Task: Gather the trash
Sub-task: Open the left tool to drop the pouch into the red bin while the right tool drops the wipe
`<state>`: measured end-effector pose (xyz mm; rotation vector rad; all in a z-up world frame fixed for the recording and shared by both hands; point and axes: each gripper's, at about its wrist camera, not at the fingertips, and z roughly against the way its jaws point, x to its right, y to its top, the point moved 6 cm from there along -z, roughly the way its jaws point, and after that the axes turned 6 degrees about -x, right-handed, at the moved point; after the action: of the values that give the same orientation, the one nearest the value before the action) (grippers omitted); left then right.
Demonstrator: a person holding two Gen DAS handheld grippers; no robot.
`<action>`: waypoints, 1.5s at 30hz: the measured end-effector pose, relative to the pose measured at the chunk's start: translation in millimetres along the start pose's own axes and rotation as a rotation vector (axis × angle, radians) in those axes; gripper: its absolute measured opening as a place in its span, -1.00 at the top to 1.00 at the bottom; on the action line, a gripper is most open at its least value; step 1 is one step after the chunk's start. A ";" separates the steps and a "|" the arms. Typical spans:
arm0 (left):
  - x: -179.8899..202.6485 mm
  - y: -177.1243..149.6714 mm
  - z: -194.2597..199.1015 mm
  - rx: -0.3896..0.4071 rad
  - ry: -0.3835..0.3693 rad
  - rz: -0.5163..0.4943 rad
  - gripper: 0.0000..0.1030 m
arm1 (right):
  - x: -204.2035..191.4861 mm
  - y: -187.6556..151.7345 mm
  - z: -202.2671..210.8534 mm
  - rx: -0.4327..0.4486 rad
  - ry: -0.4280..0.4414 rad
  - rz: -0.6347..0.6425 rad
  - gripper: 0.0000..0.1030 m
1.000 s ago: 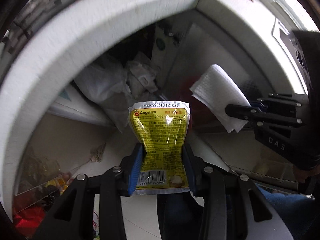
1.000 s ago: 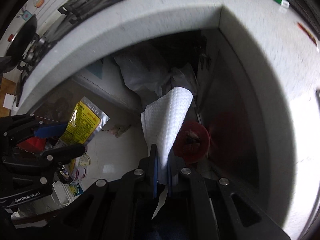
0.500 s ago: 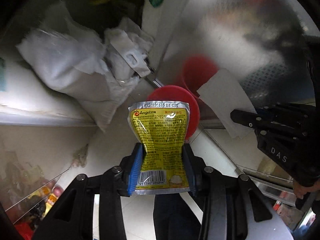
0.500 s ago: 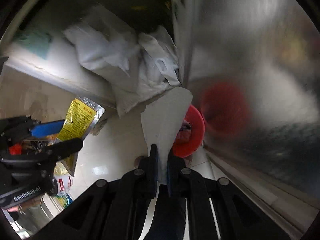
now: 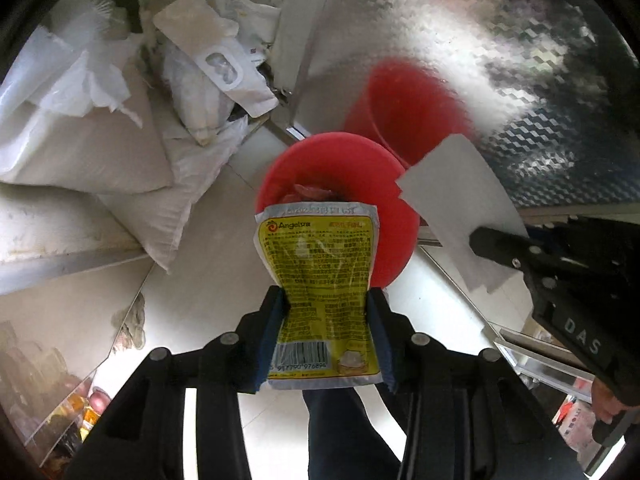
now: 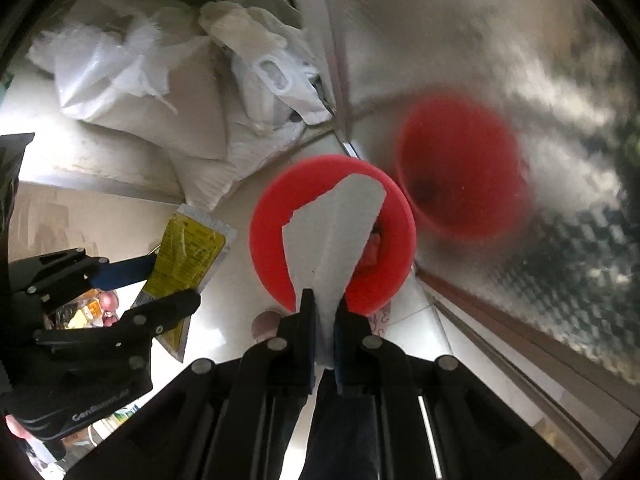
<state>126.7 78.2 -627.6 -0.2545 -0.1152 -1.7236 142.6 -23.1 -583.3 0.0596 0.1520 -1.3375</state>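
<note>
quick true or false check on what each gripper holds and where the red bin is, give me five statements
1. The left gripper holds a yellow packet. True.
2. The right gripper is empty. False: it is shut on a white paper towel.
3. The red bin stands on the floor beside a shiny metal panel. True.
4. The bin is blue. False: it is red.
5. White bags lie piled to the left of the bin. True.
</note>
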 end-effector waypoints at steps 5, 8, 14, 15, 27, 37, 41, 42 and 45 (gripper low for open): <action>5.9 11.5 -7.9 -0.028 -0.007 -0.030 0.02 | 7.3 -4.9 5.2 0.002 0.004 -0.029 0.87; 8.2 18.0 -7.0 -0.017 0.010 -0.050 -0.21 | 10.2 -2.5 2.0 -0.004 0.008 -0.050 0.87; 4.7 23.3 -5.7 -0.010 0.025 -0.037 -0.21 | 13.2 0.4 -0.2 -0.014 0.009 -0.054 0.86; 4.4 23.4 -5.7 -0.008 0.032 -0.034 -0.21 | 12.9 0.4 -1.0 -0.017 0.009 -0.052 0.86; -19.9 14.2 -0.8 0.032 0.067 -0.025 -0.62 | 1.1 9.2 -9.9 -0.044 0.015 0.025 0.86; -37.2 6.5 -1.2 0.038 0.091 0.002 -0.99 | -14.6 12.9 -29.9 -0.081 0.008 0.087 0.86; -43.5 4.9 -0.3 0.043 0.101 0.026 -0.99 | -16.7 14.9 -30.9 -0.066 -0.032 0.118 0.56; -44.2 4.8 -0.5 0.043 0.099 0.031 -0.99 | -16.3 15.0 -31.4 -0.064 -0.030 0.119 0.20; -45.4 2.0 1.9 0.044 0.099 0.041 -0.99 | -16.5 13.6 -28.4 -0.058 -0.011 0.116 -0.06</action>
<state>135.6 121.8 -636.5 -0.1380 -0.0740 -1.6873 150.0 -0.4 -609.6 0.0120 0.1759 -1.2166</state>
